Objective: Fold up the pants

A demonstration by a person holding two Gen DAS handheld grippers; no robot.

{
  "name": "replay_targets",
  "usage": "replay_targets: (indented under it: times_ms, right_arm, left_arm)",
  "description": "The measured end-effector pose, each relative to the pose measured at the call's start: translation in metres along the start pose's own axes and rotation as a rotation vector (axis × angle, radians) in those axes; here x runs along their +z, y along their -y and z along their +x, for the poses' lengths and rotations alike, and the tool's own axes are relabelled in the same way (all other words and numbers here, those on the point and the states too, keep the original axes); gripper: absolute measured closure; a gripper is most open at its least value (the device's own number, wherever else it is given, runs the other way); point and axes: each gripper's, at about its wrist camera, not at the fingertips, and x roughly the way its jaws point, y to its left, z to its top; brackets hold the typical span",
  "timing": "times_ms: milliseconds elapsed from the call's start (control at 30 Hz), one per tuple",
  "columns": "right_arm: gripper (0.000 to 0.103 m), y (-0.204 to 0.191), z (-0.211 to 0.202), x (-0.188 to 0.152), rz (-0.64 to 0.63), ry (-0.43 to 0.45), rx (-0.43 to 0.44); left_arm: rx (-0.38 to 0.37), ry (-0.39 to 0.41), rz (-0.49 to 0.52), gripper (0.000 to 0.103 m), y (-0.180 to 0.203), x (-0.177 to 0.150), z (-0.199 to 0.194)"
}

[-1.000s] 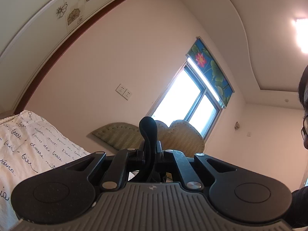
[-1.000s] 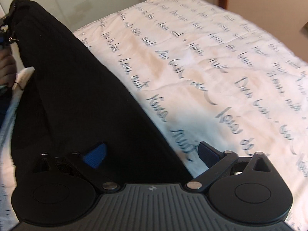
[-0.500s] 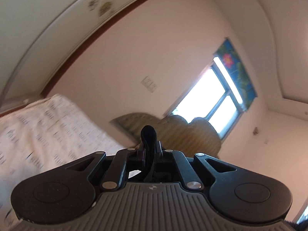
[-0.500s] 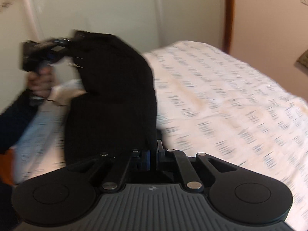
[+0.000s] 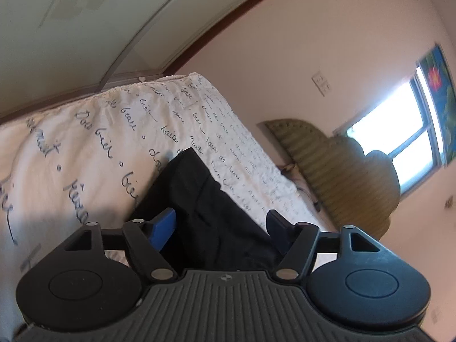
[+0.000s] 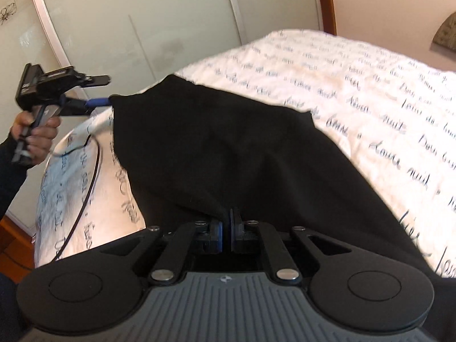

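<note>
- Beyond both tools I see a bedroom: pale walls, a sliding wardrobe door [image 6: 136, 28], a bright window [image 5: 413, 131] off to the right of my left tool, and the bed [image 6: 356, 85] with its script-printed white cover spread ahead of both.
- The black pants [image 6: 228, 148] lie draped over the bed directly in front of my right tool and reach away to the left, as far as my left one.
- My right hand-held gripper [image 6: 227, 233] has its jaws together, clamped on the near edge of the pants.
- My left hand-held gripper [image 5: 219, 228] has just been opening; its jaws stand apart with a strip of the pants running between them, the blue pads [image 5: 164, 225] not pressing on it. In the right view, one blue finger sits right at the cloth's far corner.
- Risks as I judge them: with that corner freed, it may slump or twist, leaving a crooked fold. If I pull with the right tool alone, the cloth could drag and bunch. A loose fold could also snag on the open left fingers when I draw back.
</note>
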Motion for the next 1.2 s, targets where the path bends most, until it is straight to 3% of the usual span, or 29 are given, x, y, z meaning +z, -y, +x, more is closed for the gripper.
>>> replay_targets:
  times_ms: [133,200,300,367,467,567,867,900,967,1000,1033,1133,1200]
  right_arm:
    - [0.098,0.0,-0.003,0.004,0.008,0.009,-0.007]
    - [0.098,-0.001,-0.002,0.004,0.01,0.018,-0.009]
    - [0.098,-0.001,-0.002,0.003,0.023,0.039,-0.009]
    - [0.098,0.0,-0.005,0.004,0.029,0.058,-0.01]
    - [0.098,0.002,-0.009,0.007,0.037,0.073,0.0]
    - [0.098,0.005,-0.01,0.008,0.045,0.077,0.007]
    - [0.098,0.014,-0.019,0.012,0.106,0.148,0.018]
    - [0.098,0.015,-0.019,0.013,0.11,0.151,0.018]
    - [0.098,0.016,-0.02,0.016,0.109,0.153,0.015]
    - [0.098,0.016,-0.02,0.016,0.108,0.154,0.013]
    - [0.098,0.016,-0.021,0.017,0.109,0.158,0.01]
    - [0.098,0.015,-0.027,0.017,0.113,0.177,0.006]
    - [0.098,0.012,-0.032,0.015,0.117,0.189,0.007]
  left_arm:
    - [-0.019,-0.064,-0.151,0.032,-0.004,-0.009,0.01]
    - [0.015,-0.105,-0.201,0.032,-0.007,-0.013,0.02]
    - [0.113,-0.106,-0.228,0.032,-0.009,-0.021,0.026]
    - [0.105,-0.127,-0.259,0.032,-0.011,-0.025,0.028]
    - [0.102,-0.152,-0.269,0.032,-0.011,-0.032,0.034]
    - [0.144,-0.12,-0.286,0.032,-0.014,-0.031,0.037]
    - [0.104,-0.176,-0.274,0.032,-0.009,-0.029,0.056]
    - [0.106,-0.171,-0.266,0.034,-0.008,-0.03,0.057]
    - [0.115,-0.152,-0.249,0.056,-0.005,-0.029,0.058]
    - [0.121,-0.146,-0.229,0.081,-0.003,-0.028,0.059]
    - [0.131,-0.137,-0.196,0.098,0.0,-0.025,0.06]
    - [0.147,-0.073,-0.037,0.099,0.027,-0.01,0.054]
    - [0.103,-0.015,0.053,0.099,0.046,0.001,0.04]
